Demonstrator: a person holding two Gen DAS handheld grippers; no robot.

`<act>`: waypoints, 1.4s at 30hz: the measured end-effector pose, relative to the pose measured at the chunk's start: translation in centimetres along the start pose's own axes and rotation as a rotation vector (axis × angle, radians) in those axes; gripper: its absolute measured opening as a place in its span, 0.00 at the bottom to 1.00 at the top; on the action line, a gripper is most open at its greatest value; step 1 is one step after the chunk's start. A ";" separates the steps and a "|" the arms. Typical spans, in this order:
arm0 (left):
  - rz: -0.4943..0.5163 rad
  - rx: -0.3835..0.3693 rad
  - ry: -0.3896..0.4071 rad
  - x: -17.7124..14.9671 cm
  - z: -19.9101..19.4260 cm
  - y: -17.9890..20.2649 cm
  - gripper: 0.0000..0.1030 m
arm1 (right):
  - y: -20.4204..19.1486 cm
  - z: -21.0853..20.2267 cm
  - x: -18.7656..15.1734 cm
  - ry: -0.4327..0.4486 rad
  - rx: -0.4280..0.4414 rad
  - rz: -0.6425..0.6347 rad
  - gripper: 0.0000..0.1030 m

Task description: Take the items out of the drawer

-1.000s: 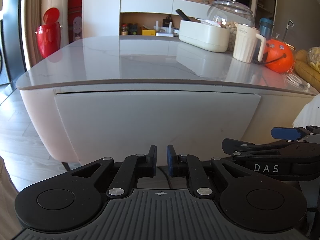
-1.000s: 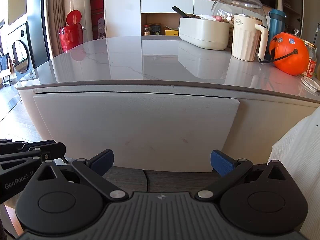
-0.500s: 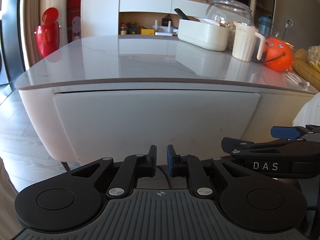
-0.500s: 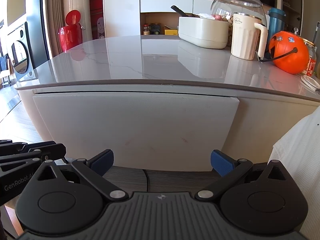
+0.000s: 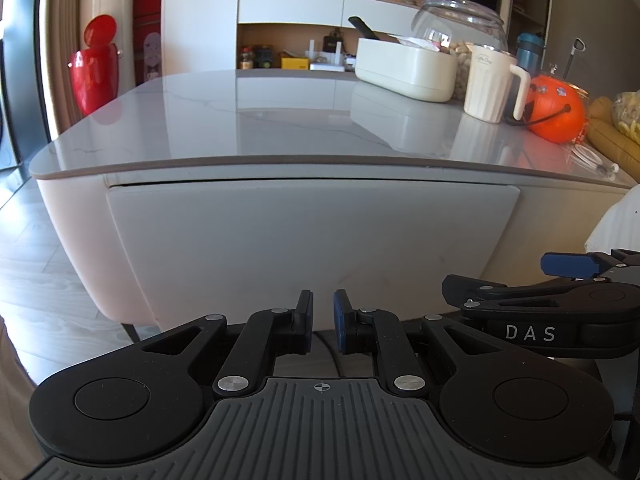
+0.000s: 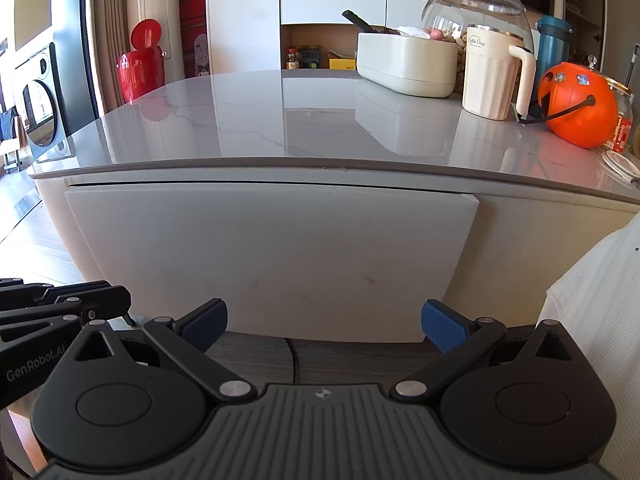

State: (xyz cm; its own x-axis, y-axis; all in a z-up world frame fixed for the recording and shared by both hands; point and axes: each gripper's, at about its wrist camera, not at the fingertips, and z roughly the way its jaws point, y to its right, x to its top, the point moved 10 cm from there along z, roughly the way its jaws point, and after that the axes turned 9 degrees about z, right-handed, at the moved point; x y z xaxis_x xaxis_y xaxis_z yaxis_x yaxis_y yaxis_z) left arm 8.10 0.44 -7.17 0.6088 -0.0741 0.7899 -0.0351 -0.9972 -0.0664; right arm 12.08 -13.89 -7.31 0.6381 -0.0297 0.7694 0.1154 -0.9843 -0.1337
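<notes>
Two tongs hover low before the closed drawer front (image 5: 304, 240) under the desk (image 5: 280, 120) top, apart from it: left tongs (image 5: 323, 322) nearly pressed together and empty, right tongs (image 6: 324, 320) spread wide.

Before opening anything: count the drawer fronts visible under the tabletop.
1. A single closed drawer front spans the side of the table beneath the marble top, straight ahead of both hand-held grippers. Other sides are out of view.

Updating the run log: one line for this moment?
drawer front: closed | left gripper: nearly shut, empty | right gripper: open, empty | both short of drawer
</notes>
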 end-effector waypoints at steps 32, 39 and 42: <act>0.014 0.008 -0.001 0.0 0.0 0.3 0.13 | -0.1 -0.1 0.1 0.004 0.007 0.002 1.00; -0.003 -0.014 0.008 1.1 -0.4 0.2 0.13 | -0.2 -0.2 0.3 -0.011 0.026 0.010 1.00; -0.014 -0.035 0.005 1.7 -0.5 0.0 0.13 | 0.0 -0.1 0.5 -0.029 0.036 0.026 1.00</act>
State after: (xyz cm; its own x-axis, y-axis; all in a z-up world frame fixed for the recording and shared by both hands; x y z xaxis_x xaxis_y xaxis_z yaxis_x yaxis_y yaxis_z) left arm 8.76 0.28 -5.53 0.6053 -0.0601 0.7938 -0.0546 -0.9979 -0.0340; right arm 12.33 -13.93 -6.83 0.6629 -0.0494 0.7471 0.1254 -0.9764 -0.1759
